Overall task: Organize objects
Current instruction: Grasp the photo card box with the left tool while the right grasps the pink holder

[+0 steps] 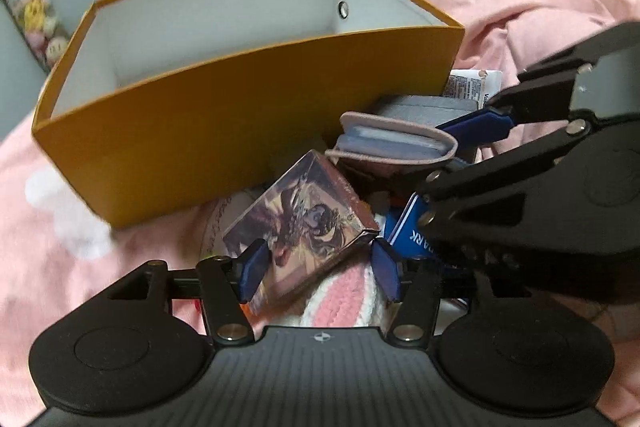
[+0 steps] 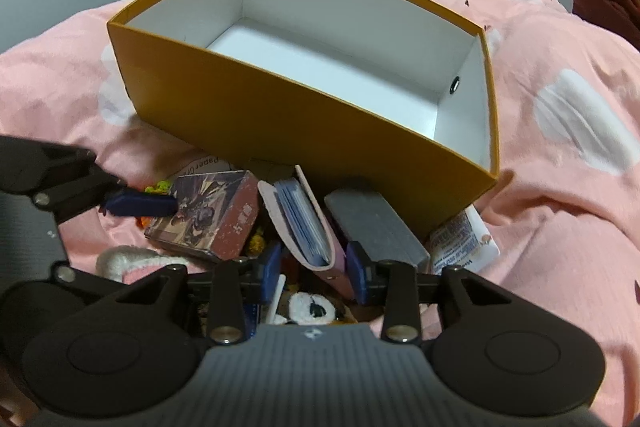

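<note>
Orange box (image 2: 280, 115) empty on pink bed cover (image 2: 560, 187), clutter just in front, left tongs (image 1: 316, 263) straddling illustrated card box (image 1: 300, 223), grip unclear, right tongs (image 2: 314, 267) narrowed around pink card wallet (image 2: 304, 223), contact unclear

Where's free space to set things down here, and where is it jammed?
Free: the whole white floor of the orange box, and the pink bedspread right of it. Crowded: the pile against the box's near wall, with the illustrated card box, pink card holder and grey case packed together.
</note>
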Action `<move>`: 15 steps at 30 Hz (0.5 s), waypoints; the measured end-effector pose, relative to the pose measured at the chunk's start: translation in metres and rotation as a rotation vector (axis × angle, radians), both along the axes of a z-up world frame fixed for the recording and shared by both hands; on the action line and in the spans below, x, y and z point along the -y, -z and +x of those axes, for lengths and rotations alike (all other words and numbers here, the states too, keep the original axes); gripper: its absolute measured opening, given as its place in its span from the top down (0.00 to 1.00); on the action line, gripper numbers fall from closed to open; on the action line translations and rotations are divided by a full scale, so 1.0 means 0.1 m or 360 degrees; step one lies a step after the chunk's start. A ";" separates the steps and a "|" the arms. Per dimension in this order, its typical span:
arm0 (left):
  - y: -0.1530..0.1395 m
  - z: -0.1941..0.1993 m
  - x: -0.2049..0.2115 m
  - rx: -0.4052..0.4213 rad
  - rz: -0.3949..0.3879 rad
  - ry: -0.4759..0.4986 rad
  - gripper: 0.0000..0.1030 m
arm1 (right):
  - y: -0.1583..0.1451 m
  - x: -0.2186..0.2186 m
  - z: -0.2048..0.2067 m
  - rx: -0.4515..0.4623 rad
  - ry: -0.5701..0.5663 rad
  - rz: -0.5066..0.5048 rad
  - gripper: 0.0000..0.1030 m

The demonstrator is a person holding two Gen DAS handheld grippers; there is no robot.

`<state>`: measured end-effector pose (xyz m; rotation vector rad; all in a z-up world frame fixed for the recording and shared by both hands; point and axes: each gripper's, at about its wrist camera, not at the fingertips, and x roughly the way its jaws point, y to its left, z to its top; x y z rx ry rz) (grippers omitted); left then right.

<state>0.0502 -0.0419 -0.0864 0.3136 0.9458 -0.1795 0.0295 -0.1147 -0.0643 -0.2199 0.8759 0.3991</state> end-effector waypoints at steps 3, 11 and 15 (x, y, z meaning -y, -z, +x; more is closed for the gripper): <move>0.02 -0.01 0.05 0.0038 0.0047 0.0032 0.32 | 0.00 0.01 0.00 0.0009 0.0021 -0.0009 0.68; -0.19 -0.08 -0.12 0.0173 -0.0019 -0.0025 0.84 | -0.18 0.06 -0.10 0.0137 0.0053 0.0002 0.73; -0.26 -0.05 -0.22 0.0210 -0.0026 -0.0131 0.94 | -0.38 0.09 -0.20 0.0259 0.0043 0.0046 0.78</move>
